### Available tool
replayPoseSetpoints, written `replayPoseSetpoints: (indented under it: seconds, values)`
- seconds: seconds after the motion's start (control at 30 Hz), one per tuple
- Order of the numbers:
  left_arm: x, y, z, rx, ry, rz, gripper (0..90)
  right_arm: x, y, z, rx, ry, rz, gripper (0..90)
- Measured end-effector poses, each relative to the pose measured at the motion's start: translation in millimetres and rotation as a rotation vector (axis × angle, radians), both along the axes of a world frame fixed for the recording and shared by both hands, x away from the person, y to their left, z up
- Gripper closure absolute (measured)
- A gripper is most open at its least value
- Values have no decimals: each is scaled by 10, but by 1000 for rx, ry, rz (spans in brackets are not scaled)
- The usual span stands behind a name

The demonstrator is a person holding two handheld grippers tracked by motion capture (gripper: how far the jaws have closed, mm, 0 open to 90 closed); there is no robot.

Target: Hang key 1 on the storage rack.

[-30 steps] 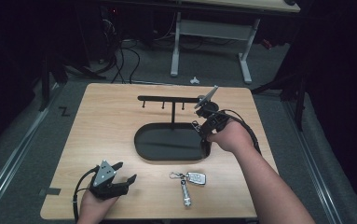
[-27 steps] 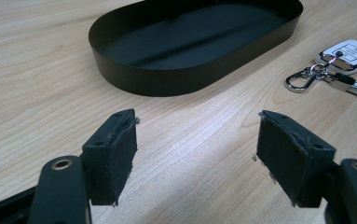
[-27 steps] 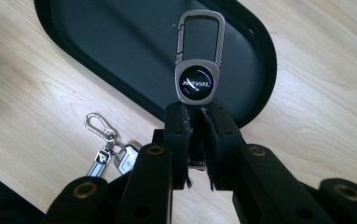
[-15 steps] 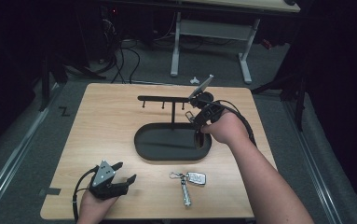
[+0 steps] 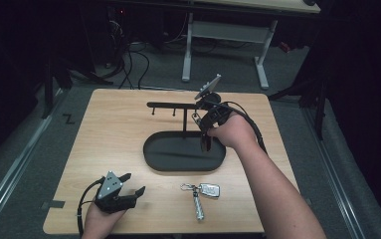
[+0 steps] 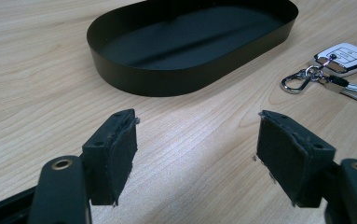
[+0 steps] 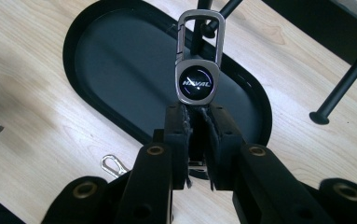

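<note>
The right gripper (image 7: 195, 116) has its two black jaws pressed together on the lower end of a metal keychain fob with a dark round HAVAL badge and a carabiner clip on top (image 7: 198, 60). In the right gripper view the fob stands up out of the jaws, its clip rising in front of the thin black post of a key stand (image 7: 203, 18); whether clip and post touch cannot be told. In the high view this gripper (image 5: 204, 130) is held by the person's right hand (image 5: 233, 132) over the right end of the black oval metal tray (image 5: 153, 154) at the middle of the light wooden table (image 5: 113, 129). The stand's horizontal black bar with small pegs (image 5: 170, 105) runs leftward just beyond the hand, on the far side of the tray.

The left gripper (image 6: 197, 149) has its jaws spread wide with nothing between them, only bare wood grain. It rests low at the near left corner of the table, seen in the high view (image 5: 131, 191) in the person's left hand (image 5: 101, 216), well apart from the tray.

Between the two, near the front edge and right of the left gripper, lies a second bunch: a white car key fob on a silver ring with a small metal cylinder (image 5: 200, 196). In the left gripper view the same bunch (image 6: 334, 63) sits at the far right, just beside the tray's rim (image 6: 167, 79).
</note>
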State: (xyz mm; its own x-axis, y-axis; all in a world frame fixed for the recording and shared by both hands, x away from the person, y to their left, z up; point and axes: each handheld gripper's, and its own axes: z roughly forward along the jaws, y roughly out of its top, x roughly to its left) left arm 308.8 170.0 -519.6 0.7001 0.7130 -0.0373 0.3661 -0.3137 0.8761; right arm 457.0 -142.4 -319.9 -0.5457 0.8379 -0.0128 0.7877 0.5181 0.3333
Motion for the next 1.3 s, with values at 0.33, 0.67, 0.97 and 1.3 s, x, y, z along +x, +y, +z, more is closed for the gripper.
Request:
replayPoseSetpoints:
  seconds: [0.33,0.67,0.97,1.3]
  values:
    - [0,0,1,-2,-1,-1,291,88,7,-66,-11,3,-25,805]
    - [1,10,4,-6,-2,0,292,135,39,-162,-23,-1,-29,805]
    - [5,11,-2,-5,-2,2,292,199,69,-224,-28,-14,-47,804]
    - [1,9,-7,-9,-3,1,294,282,112,-292,-38,-25,-64,800]
